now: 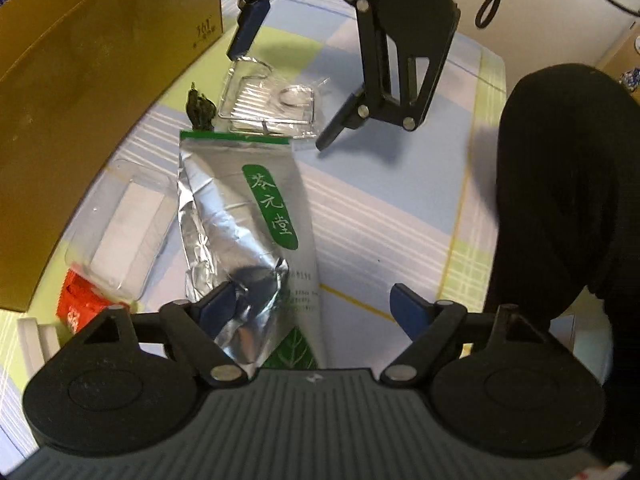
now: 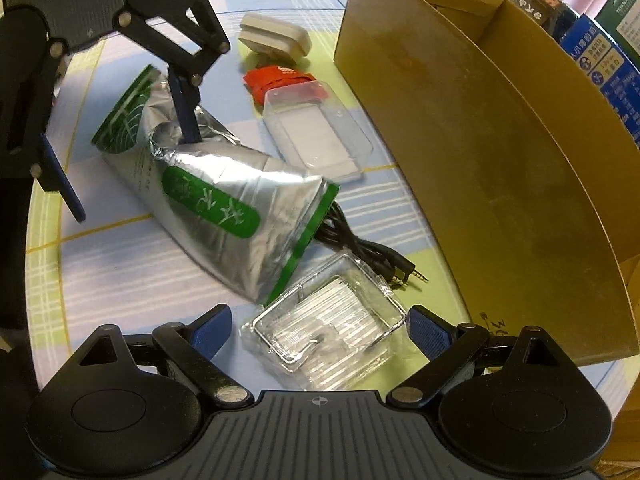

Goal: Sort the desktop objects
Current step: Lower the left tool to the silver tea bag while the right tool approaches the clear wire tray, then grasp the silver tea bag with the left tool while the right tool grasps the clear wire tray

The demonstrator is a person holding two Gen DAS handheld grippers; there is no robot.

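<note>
- Clear plastic tray (image 2: pixel 324 340) lies between my right gripper (image 2: pixel 320 330) fingers, spread wide, not gripping.
- Left gripper (image 1: pixel 316 306) wide open, one finger on the foil tea pouch (image 1: pixel 244 216).

A plaid tablecloth (image 1: pixel 400 208) covers the table beside a pale wall (image 1: pixel 560 12).

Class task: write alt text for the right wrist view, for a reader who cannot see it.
The open right gripper straddles a clear plastic package on a checked tablecloth. Beyond it lies a silver-and-green foil pouch, with one finger of the open left gripper pressing on it. A cardboard box stands to the right.
</note>
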